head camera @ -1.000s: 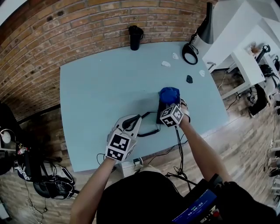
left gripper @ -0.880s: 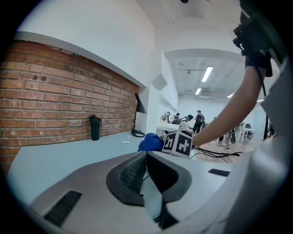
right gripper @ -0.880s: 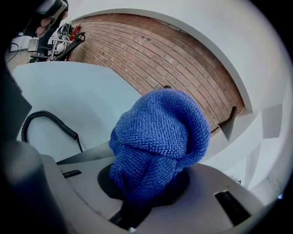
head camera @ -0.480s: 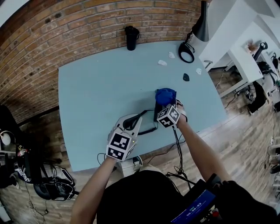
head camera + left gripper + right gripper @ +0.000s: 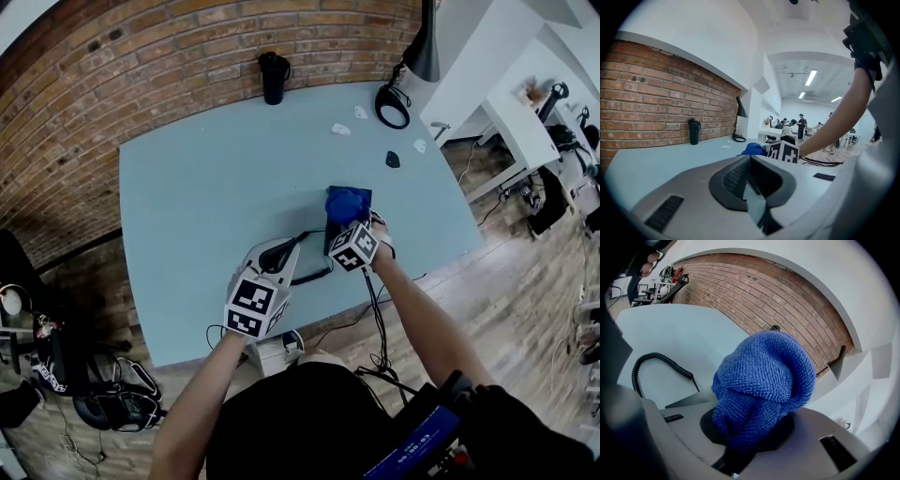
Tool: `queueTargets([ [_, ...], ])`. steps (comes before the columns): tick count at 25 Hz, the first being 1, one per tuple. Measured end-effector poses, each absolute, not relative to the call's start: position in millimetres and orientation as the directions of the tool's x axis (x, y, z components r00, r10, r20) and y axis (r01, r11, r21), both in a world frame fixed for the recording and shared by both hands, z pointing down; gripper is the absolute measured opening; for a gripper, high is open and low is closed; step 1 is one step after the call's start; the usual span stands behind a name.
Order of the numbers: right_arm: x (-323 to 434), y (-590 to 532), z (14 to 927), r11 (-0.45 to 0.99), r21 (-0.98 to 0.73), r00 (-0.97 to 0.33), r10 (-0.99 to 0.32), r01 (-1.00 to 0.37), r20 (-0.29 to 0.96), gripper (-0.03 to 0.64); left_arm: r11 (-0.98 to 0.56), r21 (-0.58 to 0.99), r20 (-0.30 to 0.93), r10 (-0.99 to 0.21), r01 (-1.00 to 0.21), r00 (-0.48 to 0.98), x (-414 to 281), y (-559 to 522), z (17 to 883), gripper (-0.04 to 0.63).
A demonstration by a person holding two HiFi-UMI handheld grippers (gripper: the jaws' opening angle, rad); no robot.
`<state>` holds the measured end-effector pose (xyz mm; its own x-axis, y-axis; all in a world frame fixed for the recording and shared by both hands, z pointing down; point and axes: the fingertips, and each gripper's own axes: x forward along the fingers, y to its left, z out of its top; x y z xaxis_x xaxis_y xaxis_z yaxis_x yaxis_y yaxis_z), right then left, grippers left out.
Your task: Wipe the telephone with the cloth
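Note:
The black telephone base (image 5: 334, 236) sits near the table's front edge. A bunched blue cloth (image 5: 345, 203) rests on top of it, with my right gripper (image 5: 349, 223) shut on the cloth. In the right gripper view the cloth (image 5: 761, 380) fills the jaws, with a dark sliver of the base (image 5: 689, 400) beneath. My left gripper (image 5: 278, 251) is to the left of the base, shut on the black handset (image 5: 275, 257). A coiled cord (image 5: 314, 277) links handset and base. In the left gripper view the cloth (image 5: 752, 149) shows beyond the jaws.
A black cup (image 5: 272, 77) stands at the far edge by the brick wall. A black lamp with a ring base (image 5: 392, 105) is at the far right corner. Small white scraps (image 5: 339, 129) and a dark piece (image 5: 393, 159) lie nearby. A cable (image 5: 375, 309) drops off the front edge.
The cloth has slid a little toward me across the base with the right gripper. The left gripper keeps its place with the handset. The head camera has shifted.

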<state>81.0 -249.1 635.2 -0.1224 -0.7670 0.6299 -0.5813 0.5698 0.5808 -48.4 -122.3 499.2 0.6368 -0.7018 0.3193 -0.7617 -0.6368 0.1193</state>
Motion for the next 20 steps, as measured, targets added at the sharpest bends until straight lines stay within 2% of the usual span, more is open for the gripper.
queueTargets([
  [20, 76.6, -235.9, 640.5, 0.565, 0.586, -0.125, -0.774, -0.581, 0.621, 0.086, -0.648, 0.141, 0.348, -0.676, -0.749, 0.650, -38.6, -115.0, 513.5, 0.023],
])
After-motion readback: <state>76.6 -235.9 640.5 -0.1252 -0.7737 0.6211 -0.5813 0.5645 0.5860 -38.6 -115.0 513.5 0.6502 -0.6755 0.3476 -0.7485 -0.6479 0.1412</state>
